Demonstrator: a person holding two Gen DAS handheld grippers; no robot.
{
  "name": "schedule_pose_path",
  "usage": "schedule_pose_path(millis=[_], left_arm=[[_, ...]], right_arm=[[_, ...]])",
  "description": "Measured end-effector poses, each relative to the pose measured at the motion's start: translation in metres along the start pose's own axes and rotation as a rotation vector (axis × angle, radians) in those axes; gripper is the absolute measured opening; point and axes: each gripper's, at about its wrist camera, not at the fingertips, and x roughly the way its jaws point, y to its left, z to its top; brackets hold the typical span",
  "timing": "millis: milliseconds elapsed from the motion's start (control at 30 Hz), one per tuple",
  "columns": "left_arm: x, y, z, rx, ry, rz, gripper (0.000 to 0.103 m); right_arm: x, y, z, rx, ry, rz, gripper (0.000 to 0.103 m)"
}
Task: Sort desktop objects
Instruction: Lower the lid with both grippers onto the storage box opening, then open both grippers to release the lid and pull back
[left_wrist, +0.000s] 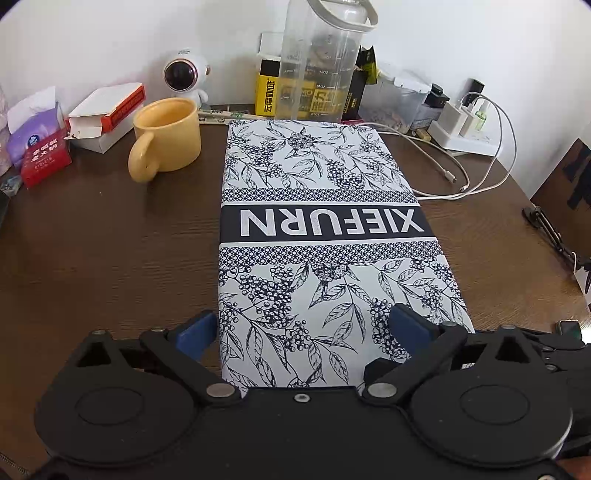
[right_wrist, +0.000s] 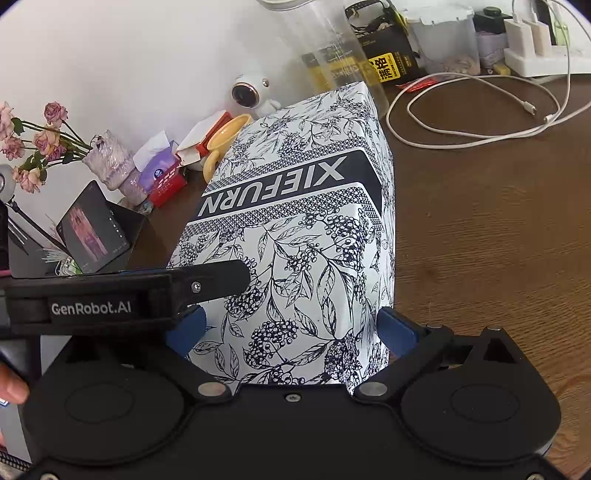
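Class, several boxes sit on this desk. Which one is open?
The white and red box beside the yellow mug: its end flap hangs open. The floral box is closed.

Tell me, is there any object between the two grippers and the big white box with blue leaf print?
Nothing visible: the white box with blue leaf print sits directly between the open fingers of the left gripper and the right gripper.

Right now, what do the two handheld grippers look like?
Both the left gripper and the right gripper are matte black plastic with round disc housings, silver pivot screws and blue fingertip pads. White lettering on a black bar in the right wrist view reads GenRobot.AI.
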Motion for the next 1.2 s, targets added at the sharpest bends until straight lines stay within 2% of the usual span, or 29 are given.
schedule_pose_path(millis=[167, 333, 467, 567, 667, 767, 967, 1200], left_arm=[[-0.007, -0.005, 0.002, 0.04, -0.031, 0.011, 0.103], [-0.057, -0.014, -0.008, 0.054, -0.196, 0.01, 0.103], [-0.103, -0.036, -0.027, 0.038, -0.279, -0.012, 0.103], [-0.136, -0.049, -0.051, 0.031, -0.323, -0.001, 0.103], [-0.161, -0.049, -0.08, 0.051, -0.34, 0.047, 0.103], [-0.183, -0.049, -0.109, 0.063, -0.326, 0.091, 0.103], [-0.221, -0.052, -0.161, -0.006, -0.299, 0.124, 0.103], [-0.26, -0.065, -0.211, 0.011, -0.326, 0.167, 0.103]], right_arm=[[-0.004, 0.006, 0.004, -0.029, 0.013, -0.03, 0.103], [-0.036, 0.032, 0.001, -0.132, -0.049, -0.088, 0.103], [-0.07, 0.062, -0.021, -0.247, -0.069, -0.13, 0.103], [-0.098, 0.082, -0.05, -0.272, -0.107, -0.136, 0.103], [-0.122, 0.098, -0.082, -0.259, -0.134, -0.137, 0.103], [-0.143, 0.108, -0.112, -0.234, -0.153, -0.135, 0.103], [-0.18, 0.126, -0.159, -0.237, -0.186, -0.157, 0.103], [-0.204, 0.145, -0.203, -0.234, -0.183, -0.15, 0.103]])
